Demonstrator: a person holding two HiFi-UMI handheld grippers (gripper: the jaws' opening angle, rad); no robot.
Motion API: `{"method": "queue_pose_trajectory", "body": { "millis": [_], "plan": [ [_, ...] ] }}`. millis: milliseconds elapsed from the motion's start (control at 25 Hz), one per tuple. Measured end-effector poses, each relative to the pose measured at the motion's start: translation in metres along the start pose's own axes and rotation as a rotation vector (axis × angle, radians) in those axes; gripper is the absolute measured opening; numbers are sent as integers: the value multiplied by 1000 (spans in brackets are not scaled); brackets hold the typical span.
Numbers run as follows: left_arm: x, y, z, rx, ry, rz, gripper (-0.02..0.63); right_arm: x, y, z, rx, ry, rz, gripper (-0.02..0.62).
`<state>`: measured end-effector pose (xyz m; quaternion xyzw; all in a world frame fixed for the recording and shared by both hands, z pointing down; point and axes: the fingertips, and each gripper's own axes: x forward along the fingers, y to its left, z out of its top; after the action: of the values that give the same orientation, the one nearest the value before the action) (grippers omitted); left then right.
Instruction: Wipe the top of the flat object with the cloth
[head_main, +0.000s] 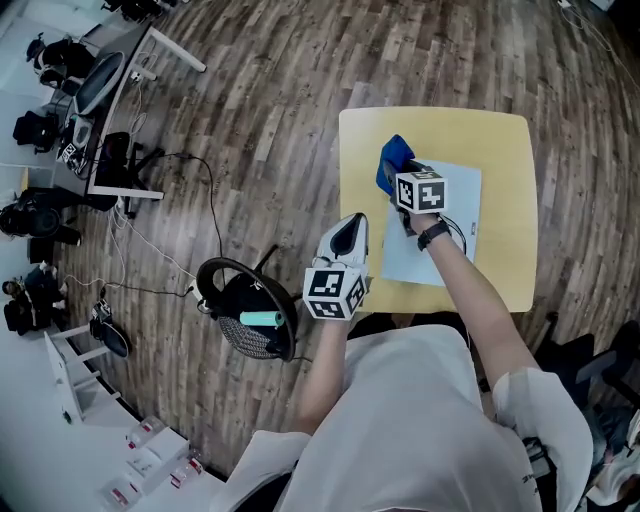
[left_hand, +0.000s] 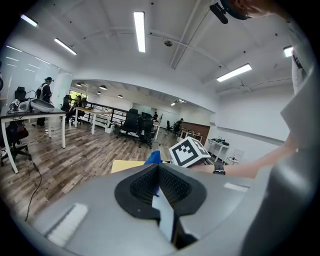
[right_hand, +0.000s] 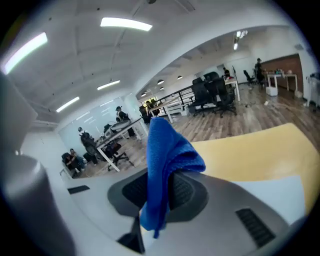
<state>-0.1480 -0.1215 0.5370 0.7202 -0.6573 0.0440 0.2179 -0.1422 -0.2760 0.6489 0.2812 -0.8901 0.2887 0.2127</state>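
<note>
Right gripper (right_hand: 159, 194): jaws are clamped on the blue cloth (right_hand: 166, 152), held at the far-left corner of the white flat sheet (head_main: 458, 203) laid on the yellow table (head_main: 503, 148). Left gripper (left_hand: 159, 186): jaws are pressed together, nothing gripped, at the table's near-left edge.

The right gripper (head_main: 398, 178) held a blue cloth (head_main: 392, 158) at the far-left corner of the white sheet (head_main: 455, 245), seemingly touching it; the left gripper (head_main: 352, 225) hung beside the left edge of the yellow table (head_main: 500, 140).

Wood-plank floor (head_main: 270, 80) carries a white desk (head_main: 118, 95) and black chairs (left_hand: 133, 123) under strip lights (left_hand: 139, 31).
</note>
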Motion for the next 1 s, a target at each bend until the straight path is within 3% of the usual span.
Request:
{"method": "queue_pose_trajectory", "body": {
  "millis": [80,680,840,1000],
  "plan": [
    [4,-7,-1,8,3,-16,9,-10,-22,-8,-33,22,-73,60],
    [36,-68,-12,63,44,-159,9,-161,-201,-52,101,-18,-407,60],
    [36,-76,-13,73,45,-173,9,-194,-230,-59,164,-39,-482,60],
    [32,-75,-10,72,33,-170,9,-201,-220,-43,150,-73,-475,60]
  ]
}}
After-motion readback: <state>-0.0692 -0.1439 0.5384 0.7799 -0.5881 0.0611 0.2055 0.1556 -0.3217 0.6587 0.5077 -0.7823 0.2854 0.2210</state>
